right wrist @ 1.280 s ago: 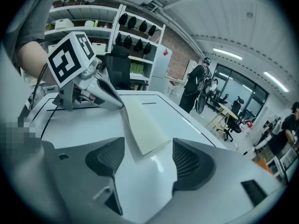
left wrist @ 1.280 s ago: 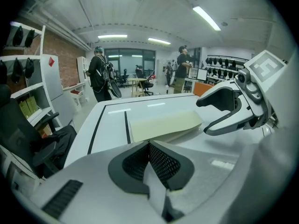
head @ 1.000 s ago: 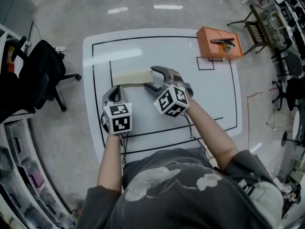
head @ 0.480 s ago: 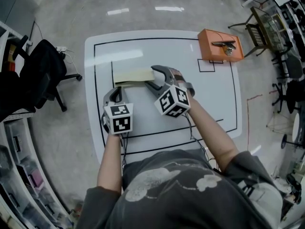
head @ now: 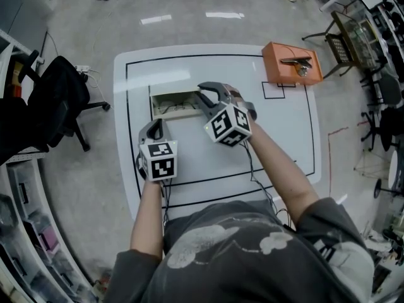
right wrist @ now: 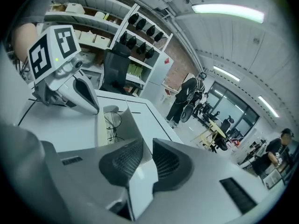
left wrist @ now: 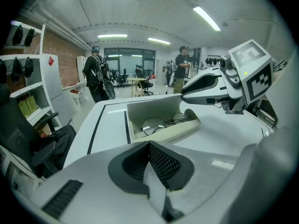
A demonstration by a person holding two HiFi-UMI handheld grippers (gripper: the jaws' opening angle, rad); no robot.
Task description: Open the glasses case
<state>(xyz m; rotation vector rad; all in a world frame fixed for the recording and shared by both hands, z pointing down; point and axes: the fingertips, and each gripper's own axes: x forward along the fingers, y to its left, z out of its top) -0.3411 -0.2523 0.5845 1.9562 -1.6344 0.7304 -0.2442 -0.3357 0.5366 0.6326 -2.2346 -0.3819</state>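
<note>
The cream glasses case (head: 173,104) lies open on the white table (head: 278,137), with wire-rimmed glasses (left wrist: 161,123) inside its tray (left wrist: 163,135). My right gripper (head: 203,95) is at the case's right end. Its jaws are closing, with the raised lid (right wrist: 125,120) between the pads (right wrist: 122,160). In the right gripper view the lid's edge runs down into the gripper (right wrist: 147,155). My left gripper (head: 153,126) rests just in front of the case's left part, apart from it. It (left wrist: 149,146) is shut with nothing in it.
An orange box (head: 290,60) with a dark tool on top stands at the table's far right corner. A black office chair (head: 57,100) is beside the table's left edge. People (left wrist: 96,76) stand far off in the room.
The case lid has gone from flat and shut to raised, showing the glasses. My right gripper has moved up and away with the lid and its jaws have narrowed. The left gripper has stayed put.
</note>
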